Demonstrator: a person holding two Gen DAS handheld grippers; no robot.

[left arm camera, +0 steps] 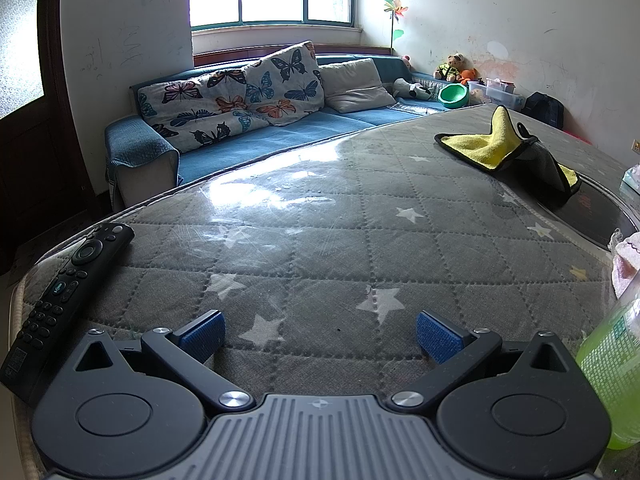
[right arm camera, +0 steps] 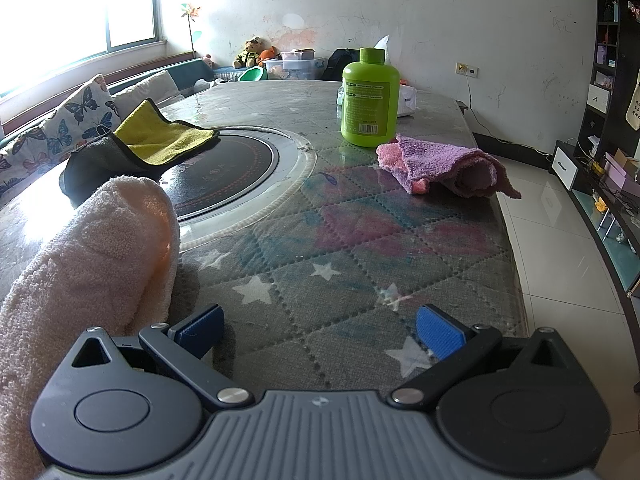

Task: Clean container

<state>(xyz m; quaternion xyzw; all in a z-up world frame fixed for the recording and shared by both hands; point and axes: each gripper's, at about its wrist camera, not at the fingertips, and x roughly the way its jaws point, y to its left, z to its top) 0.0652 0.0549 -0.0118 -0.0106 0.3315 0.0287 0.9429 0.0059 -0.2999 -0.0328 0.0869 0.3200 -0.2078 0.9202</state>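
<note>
Both the left gripper (left arm camera: 320, 334) and right gripper (right arm camera: 320, 330) hang spread wide, empty; the green bottle (right arm camera: 370, 98) stands well ahead of the right one, beside a purple towel (right arm camera: 448, 168).

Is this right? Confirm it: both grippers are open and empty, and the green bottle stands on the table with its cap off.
Wrong in one respect: the bottle's cap is on, as the right wrist view shows. The rest holds: the left gripper and right gripper are open and empty, and the bottle stands upright on the table.
</note>
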